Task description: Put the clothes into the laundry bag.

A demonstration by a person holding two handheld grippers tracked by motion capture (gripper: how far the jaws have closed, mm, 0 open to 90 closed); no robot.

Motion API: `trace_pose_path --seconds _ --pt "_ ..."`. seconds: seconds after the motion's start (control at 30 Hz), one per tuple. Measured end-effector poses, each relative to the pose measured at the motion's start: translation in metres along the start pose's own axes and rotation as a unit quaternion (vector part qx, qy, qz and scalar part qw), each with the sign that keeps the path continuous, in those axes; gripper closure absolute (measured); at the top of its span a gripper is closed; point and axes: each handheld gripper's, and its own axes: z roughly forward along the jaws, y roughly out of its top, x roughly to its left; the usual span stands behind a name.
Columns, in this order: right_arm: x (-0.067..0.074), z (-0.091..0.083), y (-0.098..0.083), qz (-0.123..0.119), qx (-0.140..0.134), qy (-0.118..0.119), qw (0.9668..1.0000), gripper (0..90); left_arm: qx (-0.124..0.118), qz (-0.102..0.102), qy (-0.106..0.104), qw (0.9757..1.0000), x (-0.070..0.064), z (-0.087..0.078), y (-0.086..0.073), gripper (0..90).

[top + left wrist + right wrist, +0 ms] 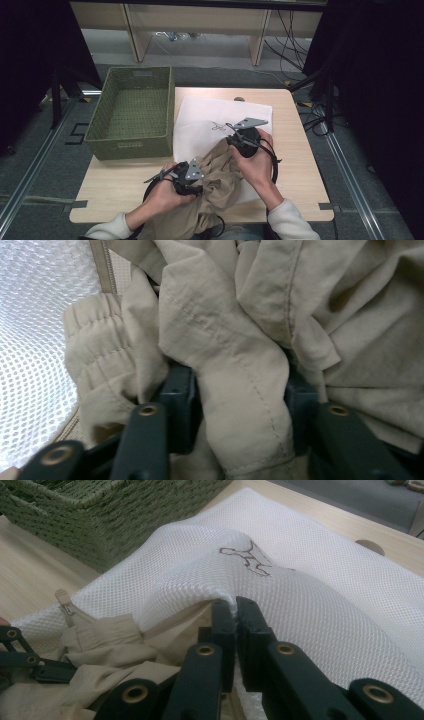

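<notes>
At the near edge of the table (300,165), your beige garment (220,185) lies crumpled, half inside the white mesh laundry bag (210,125); it is light, limp and bunches easily, so take thick folds. Your left gripper (240,405), jaws half closed, clamps one such fold. Your right gripper (235,615), jaws pinched shut, lifts the bag's rim beside the green wicker basket (132,112).

Left claw (192,187) clamped, tilted down (low, near body); right claw (235,611) pinched shut
</notes>
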Motion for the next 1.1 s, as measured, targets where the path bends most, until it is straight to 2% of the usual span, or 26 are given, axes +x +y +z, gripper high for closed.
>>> trace_pose_path --seconds 0.3,0.37,0.4,0.47,0.5,0.57,0.6,0.63,0.67,0.7,0.73,0.77,0.8,0.83,0.9,0.93,0.97,1.0,1.03,1.07,1.1 --pt "0.000 0.000 0.000 0.000 0.000 -0.001 1.0000 88.3 0.001 -0.017 -0.007 0.9998 -0.001 0.002 0.002 79.1" --pt "0.000 0.000 0.000 0.000 0.000 0.000 1.0000 88.3 -0.005 -0.026 -0.011 0.9996 -0.001 0.001 0.003 80.3" --pt "0.000 0.000 0.000 -0.008 -0.003 -0.001 1.0000 88.3 -0.018 -0.036 -0.015 0.9991 -0.001 -0.001 0.004 82.0" --pt "0.001 0.000 0.000 -0.002 0.000 -0.002 1.0000 88.3 -0.036 -0.051 -0.029 0.9977 -0.001 -0.005 0.006 83.1" --pt "0.001 0.000 0.000 -0.002 0.000 -0.002 1.0000 88.3 -0.036 -0.051 -0.029 0.9977 -0.001 -0.005 0.006 83.3" --pt "0.001 0.001 0.000 -0.006 0.000 0.001 1.0000 88.3 -0.056 -0.067 -0.041 0.9953 -0.001 -0.010 0.010 83.6" --pt "0.004 0.000 0.000 0.012 0.002 0.000 0.9999 88.3 -0.079 -0.085 -0.055 0.9917 -0.002 -0.015 0.015 83.7" --pt "0.004 0.000 -0.001 0.009 0.000 -0.001 1.0000 88.3 -0.079 -0.085 -0.055 0.9917 -0.002 -0.015 0.015 83.7" --pt "0.004 0.000 0.000 0.002 0.002 -0.001 1.0000 88.3 -0.099 -0.097 -0.065 0.9882 -0.003 -0.019 0.021 83.8" --pt "0.004 0.000 0.000 -0.002 0.001 0.000 1.0000 88.3 -0.099 -0.097 -0.065 0.9882 -0.003 -0.019 0.021 83.8" --pt "0.004 0.000 0.000 -0.002 0.001 0.000 1.0000 88.3 -0.116 -0.107 -0.070 0.9849 -0.003 -0.022 0.026 83.9" --pt "0.004 0.000 0.000 -0.005 -0.002 0.000 1.0000 88.3 -0.125 -0.112 -0.075 0.9829 -0.003 -0.023 0.029 83.9" --pt "0.004 0.000 0.000 -0.006 -0.002 0.000 1.0000 88.3 -0.132 -0.112 -0.069 0.9824 -0.002 -0.023 0.032 83.9" --pt "0.005 -0.001 0.000 -0.005 -0.003 0.000 1.0000 88.3 -0.140 -0.114 -0.072 0.9809 -0.001 -0.023 0.035 83.9" --pt "0.005 -0.001 0.000 -0.006 -0.004 0.002 1.0000 88.3 -0.149 -0.104 -0.065 0.9812 0.002 -0.023 0.040 84.0" --pt "0.007 -0.001 0.001 0.003 -0.004 0.002 1.0000 88.3 -0.149 -0.104 -0.065 0.9812 0.002 -0.023 0.040 83.9" --pt "0.007 -0.001 0.001 0.003 -0.004 0.002 1.0000 88.3 -0.151 -0.116 -0.058 0.9800 0.002 -0.022 0.043 83.9" --pt "0.007 -0.002 0.001 -0.001 -0.004 0.003 1.0000 88.3 -0.159 -0.112 -0.058 0.9792 0.004 -0.020 0.046 84.0" --pt "0.009 -0.003 0.001 0.003 -0.004 0.006 1.0000 88.3 -0.151 -0.098 -0.044 0.9827 0.007 -0.019 0.050 84.0" --pt "0.008 -0.003 0.002 -0.009 -0.010 0.005 0.9999 88.3 -0.153 -0.094 -0.035 0.9832 0.008 -0.016 0.051 83.9" --pt "0.008 -0.004 0.002 -0.011 -0.012 0.007 0.9999 88.3 -0.153 -0.094 -0.035 0.9832 0.008 -0.016 0.051 83.9"
